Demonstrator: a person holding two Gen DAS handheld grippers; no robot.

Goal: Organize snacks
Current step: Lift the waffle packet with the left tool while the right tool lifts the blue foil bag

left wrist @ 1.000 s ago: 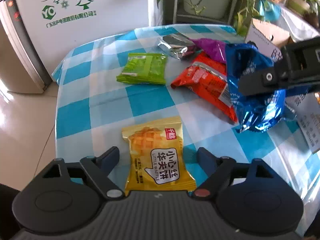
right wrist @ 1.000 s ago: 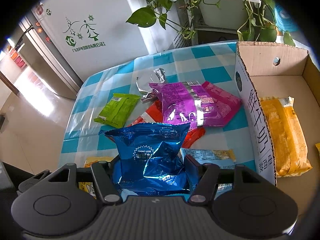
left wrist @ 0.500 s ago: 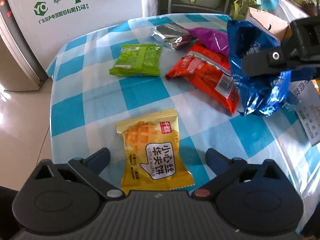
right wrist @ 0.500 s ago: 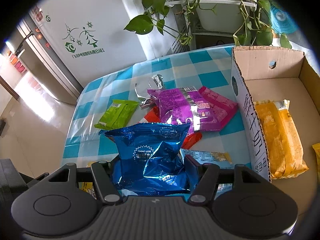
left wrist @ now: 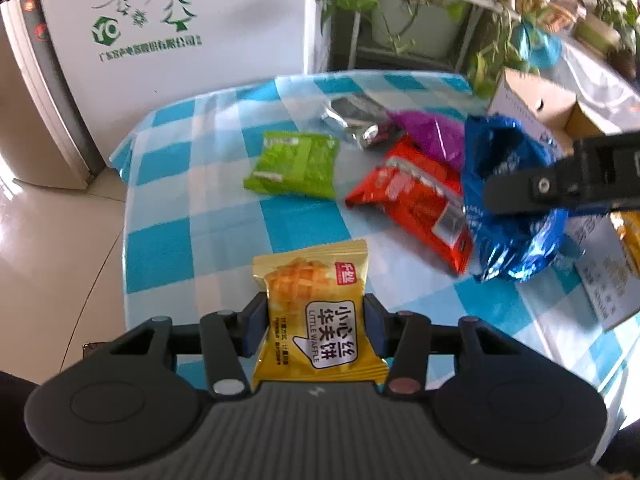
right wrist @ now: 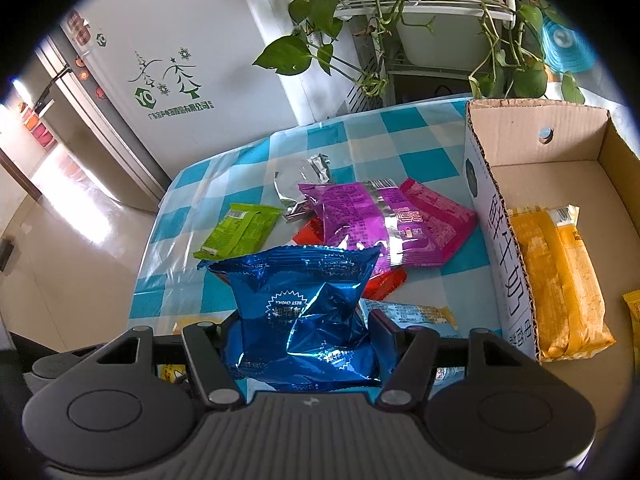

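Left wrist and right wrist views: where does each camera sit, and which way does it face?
Left wrist: behind the left claw, angled down at the table; claw shut on the yellow waffle packet; right claw crosses at right.
Right wrist: behind the right claw, angled down; gripping the blue bag, cardboard box at right.
Shared: blue bag, green packet, checked tablecloth.

Left gripper (left wrist: pixel 315 322) is pointing steeply down, its two fingers (left wrist: pixel 256 320) pressing flat against both sides of the yellow waffle pack (left wrist: pixel 316 312) (jaws fully closed on it). Right gripper (right wrist: pixel 300 344) is also tilting steeply down, its fingers (right wrist: pixel 382 334) squeezing the crumpled blue bag (right wrist: pixel 304 312) near the bag's lower half. In the left wrist view one black finger of the right gripper is showing at the far right, lying across the bag.
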